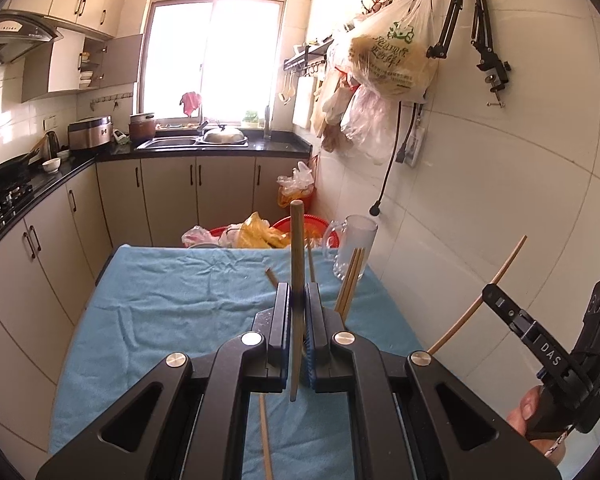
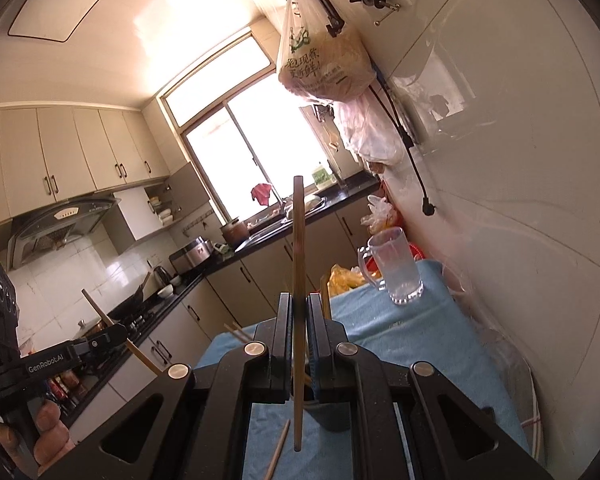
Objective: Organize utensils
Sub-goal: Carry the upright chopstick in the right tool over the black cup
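Left wrist view: left gripper (image 1: 299,296) is pinched on one chopstick (image 1: 297,280), held mid-length and near upright, likely so it can drop end-first into the glass mug (image 1: 354,248). The mug stands at the far right corner of the blue towel (image 1: 172,312). Loose chopsticks (image 1: 350,284) lie just in front of the mug, so sorting looks unfinished. Right gripper (image 1: 496,300), well right of the mug, clamps a second stick (image 1: 480,300).

Right wrist view: right gripper (image 2: 299,308) is pressed together on its chopstick (image 2: 298,280), also vertical, tilted up off the towel (image 2: 420,344). Mug (image 2: 396,268) is ahead-right and looks empty. Left gripper (image 2: 112,334) is far left of the mug, gripping its stick (image 2: 116,330).
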Tool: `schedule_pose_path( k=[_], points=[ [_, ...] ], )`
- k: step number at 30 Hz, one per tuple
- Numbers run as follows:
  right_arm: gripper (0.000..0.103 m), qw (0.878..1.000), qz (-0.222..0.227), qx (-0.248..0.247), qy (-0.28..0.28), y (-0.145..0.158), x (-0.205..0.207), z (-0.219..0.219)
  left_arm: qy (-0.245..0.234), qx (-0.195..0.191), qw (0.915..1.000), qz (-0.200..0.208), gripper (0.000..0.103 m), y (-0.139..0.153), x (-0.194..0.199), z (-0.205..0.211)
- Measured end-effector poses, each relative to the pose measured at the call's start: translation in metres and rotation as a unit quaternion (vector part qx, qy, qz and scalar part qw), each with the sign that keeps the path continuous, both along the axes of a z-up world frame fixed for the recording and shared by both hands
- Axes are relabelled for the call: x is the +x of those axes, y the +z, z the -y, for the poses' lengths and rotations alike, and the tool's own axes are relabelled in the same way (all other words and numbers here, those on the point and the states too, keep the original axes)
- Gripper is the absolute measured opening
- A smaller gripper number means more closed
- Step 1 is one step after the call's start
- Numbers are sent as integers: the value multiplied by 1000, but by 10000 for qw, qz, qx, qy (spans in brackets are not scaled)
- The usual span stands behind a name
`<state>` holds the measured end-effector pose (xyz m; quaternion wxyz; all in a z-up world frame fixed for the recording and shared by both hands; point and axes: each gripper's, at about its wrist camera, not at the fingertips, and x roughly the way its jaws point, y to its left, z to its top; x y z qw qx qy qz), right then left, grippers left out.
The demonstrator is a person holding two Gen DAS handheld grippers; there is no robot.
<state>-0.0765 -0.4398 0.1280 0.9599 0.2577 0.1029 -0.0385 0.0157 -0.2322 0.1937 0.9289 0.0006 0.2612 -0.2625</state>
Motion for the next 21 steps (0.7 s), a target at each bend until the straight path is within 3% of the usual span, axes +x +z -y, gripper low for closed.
schedule_pose_path(
  k=[10,21],
  points=[
    [7,9999,39,17,-98,10,28,13,-68,-115,9999,81,6,12,27,27],
    [7,9998,-113,73,-139,6,70,25,-39,-238,9997,-89,6,-1,66,45]
  ],
)
